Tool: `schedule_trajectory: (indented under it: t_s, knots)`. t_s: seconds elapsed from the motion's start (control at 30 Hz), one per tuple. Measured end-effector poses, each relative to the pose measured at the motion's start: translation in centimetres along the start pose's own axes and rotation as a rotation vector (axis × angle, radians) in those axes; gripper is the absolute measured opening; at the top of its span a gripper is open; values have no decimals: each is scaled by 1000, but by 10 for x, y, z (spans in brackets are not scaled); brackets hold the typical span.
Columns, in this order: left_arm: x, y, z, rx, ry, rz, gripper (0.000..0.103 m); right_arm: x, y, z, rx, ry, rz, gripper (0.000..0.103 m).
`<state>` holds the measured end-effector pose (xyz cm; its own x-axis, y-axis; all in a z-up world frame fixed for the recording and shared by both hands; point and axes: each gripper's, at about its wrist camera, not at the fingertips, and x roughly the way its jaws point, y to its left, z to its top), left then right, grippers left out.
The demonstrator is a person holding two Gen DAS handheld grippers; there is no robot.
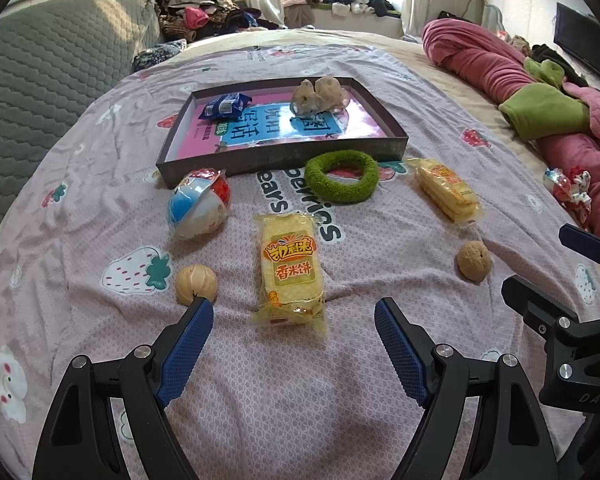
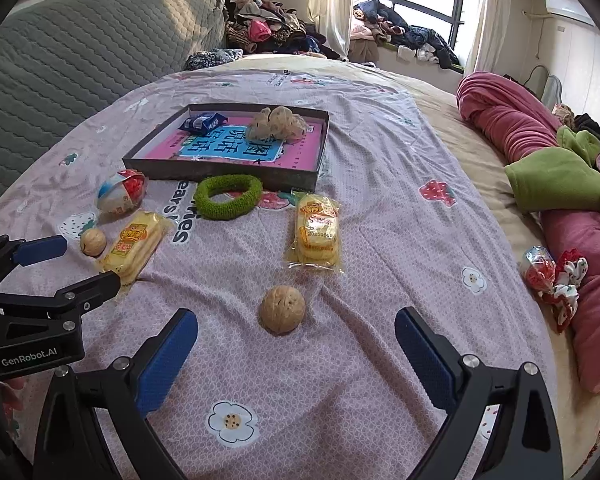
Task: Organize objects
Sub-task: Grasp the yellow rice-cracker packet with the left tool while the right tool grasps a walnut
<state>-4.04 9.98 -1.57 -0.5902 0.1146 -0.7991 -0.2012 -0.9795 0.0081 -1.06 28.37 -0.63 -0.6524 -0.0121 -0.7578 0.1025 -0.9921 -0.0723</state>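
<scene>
Shallow dark cardboard tray [image 1: 278, 156] lying at upper centre of the left wrist frame on the pink patterned bedsheet [image 1: 380, 240], holding a pink and blue book, a blue snack packet [image 1: 225, 106] and a beige lumpy bundle [image 1: 320, 94]. Fuzzy green ring [image 1: 341, 176] touching its near wall. Yellow rice-cracker packet [image 1: 290, 270] lying mid-frame. Round brown walnut [image 2: 282, 309] sitting centre in the right wrist frame. Left gripper [image 1: 294, 316] and right gripper [image 2: 296, 328] gaping wide, gripping nothing.

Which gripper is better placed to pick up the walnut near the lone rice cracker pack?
Probably the right gripper. Its open jaws frame that walnut, which lies just ahead. In the left gripper view, the same walnut sits far to the side.
</scene>
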Motion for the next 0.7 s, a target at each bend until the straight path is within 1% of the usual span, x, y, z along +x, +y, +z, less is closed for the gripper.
schedule_trajectory:
  t_s: [0.3,0.7]
  knots:
    - [11,2,-3,-3,14,-5,84,12,2,-4,-1,17,-1,100]
    - [24,15,9,-53,20,-12,84,30,-2,-4,56,31,21,100]
